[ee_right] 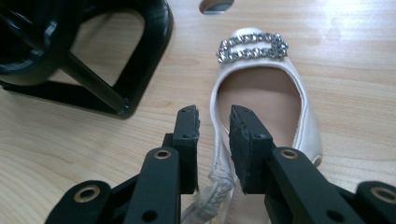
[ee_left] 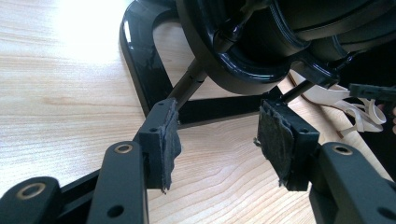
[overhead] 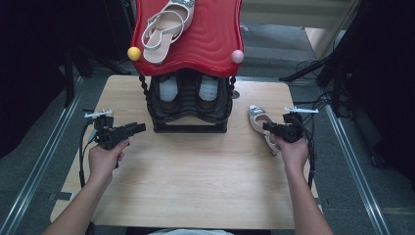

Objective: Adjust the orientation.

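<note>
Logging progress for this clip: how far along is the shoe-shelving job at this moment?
Partly done. One white sandal already lies on the red top shelf. Its mate, the white sandal on the table, is in hand: the right gripper straddles its side edge, jaws apart, not pressing. Left to do: grip it and lift it up. The left gripper waits open by the black rack.

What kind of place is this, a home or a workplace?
Probably a recording lab, not a home: a bare wooden table between metal rails, loose cables on grey floor, and a red-topped shoe rack as prop.
</note>
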The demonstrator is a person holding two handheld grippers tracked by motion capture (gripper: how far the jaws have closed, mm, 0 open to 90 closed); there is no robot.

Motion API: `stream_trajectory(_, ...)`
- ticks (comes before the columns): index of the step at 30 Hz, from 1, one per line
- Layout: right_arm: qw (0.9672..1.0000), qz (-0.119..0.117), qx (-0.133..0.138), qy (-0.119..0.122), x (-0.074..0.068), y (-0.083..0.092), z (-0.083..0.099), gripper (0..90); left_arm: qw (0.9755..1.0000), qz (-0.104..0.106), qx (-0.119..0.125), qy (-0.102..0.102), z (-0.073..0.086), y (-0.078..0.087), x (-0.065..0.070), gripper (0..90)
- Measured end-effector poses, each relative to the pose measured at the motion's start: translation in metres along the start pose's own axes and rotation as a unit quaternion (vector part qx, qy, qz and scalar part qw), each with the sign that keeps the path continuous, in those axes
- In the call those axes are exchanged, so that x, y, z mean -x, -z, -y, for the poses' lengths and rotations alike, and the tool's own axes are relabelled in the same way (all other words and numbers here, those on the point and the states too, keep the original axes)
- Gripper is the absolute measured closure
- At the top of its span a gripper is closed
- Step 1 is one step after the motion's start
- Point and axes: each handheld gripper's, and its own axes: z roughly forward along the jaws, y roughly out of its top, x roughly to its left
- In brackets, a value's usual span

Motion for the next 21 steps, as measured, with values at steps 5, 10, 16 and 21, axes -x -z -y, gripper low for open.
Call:
stream_trajectory(5,1.0000,0.002,-0.006,0.004,-0.002,-0.008,0.002,73.9,1.0000,0.001,-0.001,0.001,0.000,0.000,0.000,47.8)
stream_trajectory(10,0.9998,0.006,-0.019,0.006,-0.004,-0.016,0.004,74.4,1.0000,0.001,0.000,0.002,0.000,0.000,-0.001,47.8)
stream_trajectory(16,0.9995,0.012,-0.028,0.006,-0.003,-0.021,0.005,77.1,1.0000,0.002,-0.001,0.002,0.000,-0.001,-0.001,47.8)
stream_trajectory(21,0.9993,0.019,-0.031,0.005,-0.003,-0.022,0.005,79.9,1.0000,0.002,-0.002,-0.001,0.000,-0.001,0.000,47.8)
